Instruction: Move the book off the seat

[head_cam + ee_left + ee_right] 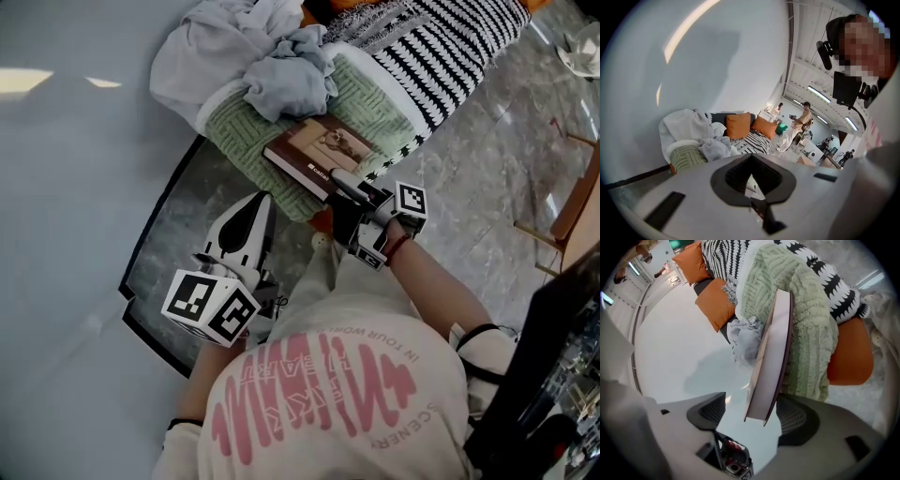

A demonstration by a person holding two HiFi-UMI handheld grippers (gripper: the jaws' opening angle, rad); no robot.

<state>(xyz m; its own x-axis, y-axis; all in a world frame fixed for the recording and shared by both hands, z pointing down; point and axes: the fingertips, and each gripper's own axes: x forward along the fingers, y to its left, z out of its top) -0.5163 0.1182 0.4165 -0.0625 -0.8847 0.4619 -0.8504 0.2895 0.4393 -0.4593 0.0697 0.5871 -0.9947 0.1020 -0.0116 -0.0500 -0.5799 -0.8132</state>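
Right gripper view showed my right claw [752,414] apart around one corner of the book [771,357], unclamped; my left claw [752,180] was together, empty. Next, I judged: squeeze, then lift.

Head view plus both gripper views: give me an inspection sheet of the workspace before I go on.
Surface: green knitted blanket lies over an orange seat cushion.
Job's things: book lies cover up on the blanket, near its front edge.
Clutter: crumpled grey clothes behind the book; black-and-white throw beside it.
Grippers: right gripper open, jaws astride the book's near corner; left gripper shut, empty, held clear of the blanket.
Cables: nothing seen.
Surroundings: grey wall, marbled floor; people far off in the left gripper view.
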